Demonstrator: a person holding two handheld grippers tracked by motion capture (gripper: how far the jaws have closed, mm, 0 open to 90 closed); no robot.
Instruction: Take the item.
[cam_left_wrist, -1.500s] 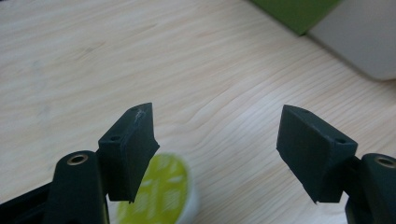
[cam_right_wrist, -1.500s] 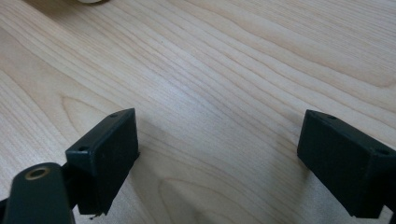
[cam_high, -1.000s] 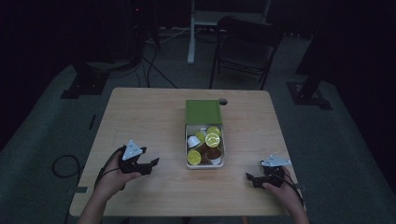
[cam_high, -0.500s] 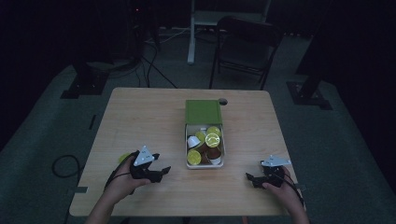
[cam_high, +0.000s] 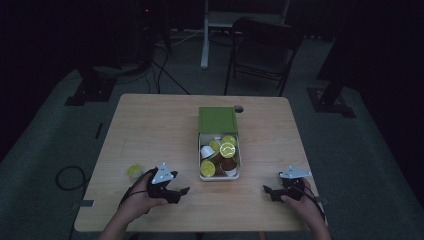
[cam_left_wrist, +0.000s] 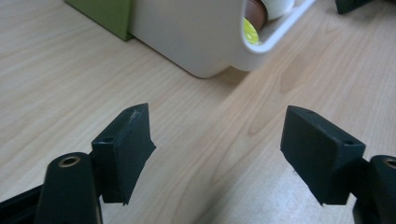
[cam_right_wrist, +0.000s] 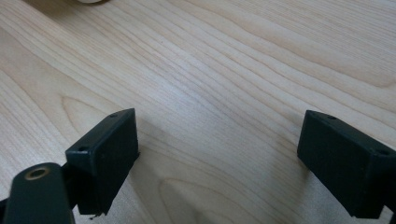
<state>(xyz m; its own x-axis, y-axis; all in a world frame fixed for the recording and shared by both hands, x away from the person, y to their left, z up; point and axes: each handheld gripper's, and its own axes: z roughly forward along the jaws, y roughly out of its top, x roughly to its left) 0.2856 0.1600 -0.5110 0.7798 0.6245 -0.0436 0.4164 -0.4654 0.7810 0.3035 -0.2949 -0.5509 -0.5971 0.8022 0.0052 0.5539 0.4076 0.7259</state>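
Note:
A white box (cam_high: 239, 172) of coffee pods stands mid-table, its green lid (cam_high: 217, 120) lying behind it. Inside are yellow-lidded, white and brown pods (cam_high: 227, 150). One yellow-lidded pod (cam_high: 134, 171) sits alone on the table, just left of my left hand. My left gripper (cam_high: 179, 194) rests near the front edge, pointing at the box; its jaws have just been opening and nothing is between them. In the left gripper view, the gripper (cam_left_wrist: 217, 135) faces the box's corner (cam_left_wrist: 196, 37). My right gripper (cam_high: 268, 191) lies at the front right, open and empty over bare wood (cam_right_wrist: 219, 135).
The wooden table (cam_high: 150, 125) has bare room to the left and right of the box. A small round hole (cam_high: 238, 108) is near its far edge. A folding chair (cam_high: 262, 55) and cables stand on the dark floor beyond.
The left gripper has moved right and toward the front edge, away from the yellow-lidded pod, which now lies uncovered on the table. Its jaws stand wider. The right gripper has kept still.

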